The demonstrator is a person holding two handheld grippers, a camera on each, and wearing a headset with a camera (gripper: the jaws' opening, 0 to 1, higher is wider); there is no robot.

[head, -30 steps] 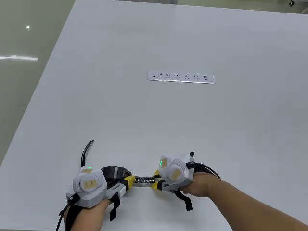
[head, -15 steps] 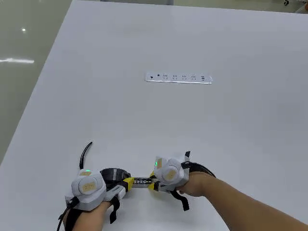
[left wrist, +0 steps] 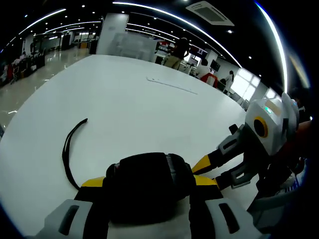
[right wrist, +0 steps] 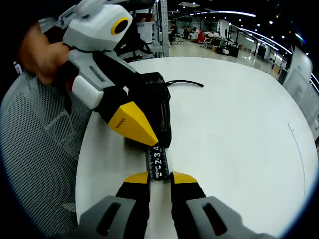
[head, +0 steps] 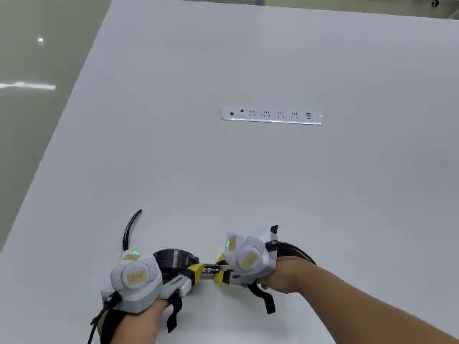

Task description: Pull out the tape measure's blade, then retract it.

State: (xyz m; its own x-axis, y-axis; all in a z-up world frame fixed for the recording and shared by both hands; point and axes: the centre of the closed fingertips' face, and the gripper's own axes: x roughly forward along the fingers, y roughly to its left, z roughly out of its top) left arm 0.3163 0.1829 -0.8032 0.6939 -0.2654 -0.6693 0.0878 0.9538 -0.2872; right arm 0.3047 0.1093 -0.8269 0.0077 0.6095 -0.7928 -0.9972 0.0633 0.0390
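1. The left hand-held gripper [left wrist: 149,182] is clamped around the black tape measure [head: 172,259]. The tape measure lies on the white desk [head: 215,179], toward 6 o'clock in the head view.
2. A short stretch of blade [right wrist: 156,162] runs from the case toward 3 o'clock, and the right hand-held gripper [right wrist: 159,178] pinches its end.
3. A black strap [head: 130,226] curls at 10 o'clock of the case.
4. A power strip [head: 271,115] lies well apart, at 12 o'clock.
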